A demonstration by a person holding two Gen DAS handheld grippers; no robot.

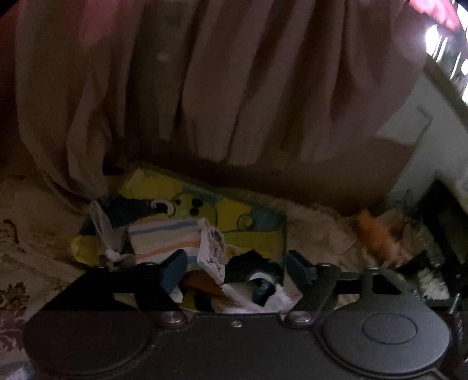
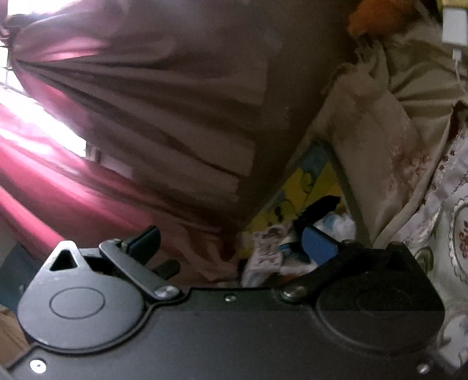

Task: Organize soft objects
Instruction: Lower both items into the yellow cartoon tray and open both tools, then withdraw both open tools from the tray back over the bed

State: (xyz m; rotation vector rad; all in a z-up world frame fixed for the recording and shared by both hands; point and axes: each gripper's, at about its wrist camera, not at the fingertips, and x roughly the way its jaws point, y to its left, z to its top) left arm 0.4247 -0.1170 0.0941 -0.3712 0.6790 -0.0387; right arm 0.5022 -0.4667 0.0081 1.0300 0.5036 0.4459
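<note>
A yellow cartoon-print box (image 1: 234,212) sits on the bed against a beige curtain (image 1: 204,87). It holds a striped cloth (image 1: 163,236), a white patterned cloth (image 1: 213,251), a black piece (image 1: 248,263) and a white cloth (image 1: 251,298). My left gripper (image 1: 237,270) hovers over this pile, open, its pads touching nothing. In the right wrist view the same box (image 2: 304,181) and the patterned cloth (image 2: 266,248) lie ahead. My right gripper (image 2: 231,242) is wide open and holds nothing.
An orange plush toy (image 1: 371,233) lies right of the box on the cream floral bedspread (image 1: 26,222); it also shows as the plush (image 2: 374,14). A white charger (image 2: 454,26) with its cable hangs at the upper right. A red curtain (image 2: 44,175) covers a bright window.
</note>
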